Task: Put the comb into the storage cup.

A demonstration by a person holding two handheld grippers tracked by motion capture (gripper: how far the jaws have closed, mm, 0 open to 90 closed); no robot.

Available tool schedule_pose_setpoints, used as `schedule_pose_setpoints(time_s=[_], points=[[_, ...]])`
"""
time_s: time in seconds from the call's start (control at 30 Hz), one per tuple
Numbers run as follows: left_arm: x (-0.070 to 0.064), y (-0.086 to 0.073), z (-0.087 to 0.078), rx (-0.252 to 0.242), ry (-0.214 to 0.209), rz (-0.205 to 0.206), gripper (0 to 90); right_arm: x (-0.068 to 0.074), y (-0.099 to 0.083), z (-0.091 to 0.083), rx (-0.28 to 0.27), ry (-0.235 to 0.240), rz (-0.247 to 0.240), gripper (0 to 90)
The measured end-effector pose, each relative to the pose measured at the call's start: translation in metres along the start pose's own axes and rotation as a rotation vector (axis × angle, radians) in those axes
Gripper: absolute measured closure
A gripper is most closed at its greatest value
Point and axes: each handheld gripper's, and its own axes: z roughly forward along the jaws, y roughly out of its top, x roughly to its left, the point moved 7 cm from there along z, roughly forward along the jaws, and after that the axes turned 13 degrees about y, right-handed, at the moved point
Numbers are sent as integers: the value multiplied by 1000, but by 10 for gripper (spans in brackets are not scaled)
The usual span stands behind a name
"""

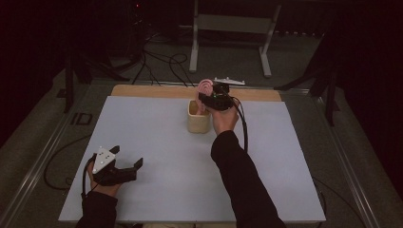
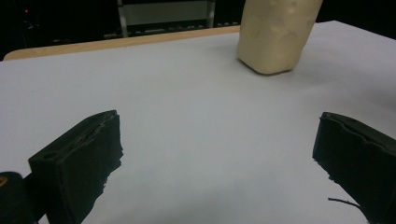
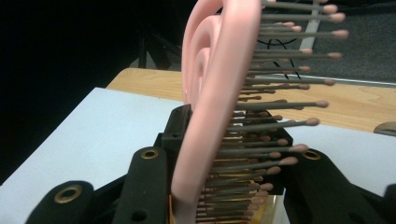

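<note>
Left hand-held gripper (image 1: 127, 165) gaping low, right hand-held gripper (image 1: 203, 97) raised, seemingly clamped.

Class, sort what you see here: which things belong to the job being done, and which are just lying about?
In the job:
- pink hairbrush, clamped in the right hand-held gripper
- cream holder just below it

Lying about:
- left hand-held gripper, open and idle on the table
- white part at the far edge
- cables and metal frame on the floor

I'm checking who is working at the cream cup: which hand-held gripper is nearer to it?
Right. The right hand-held gripper holds a pink hairbrush just above the cream cup. The left hand-held gripper rests open at the table's near-left, far away.
</note>
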Motion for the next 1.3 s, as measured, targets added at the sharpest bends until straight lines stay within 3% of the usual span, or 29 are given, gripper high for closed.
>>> schedule_pose_setpoints(time_s=[0.63, 1.3], points=[[0, 0, 0, 3, 4, 1, 18, -11, -7, -8, -18, -10, 34, 622], [0, -1, 0, 6, 6, 3, 19, -17, -14, -9, -4, -20, 28, 580]])
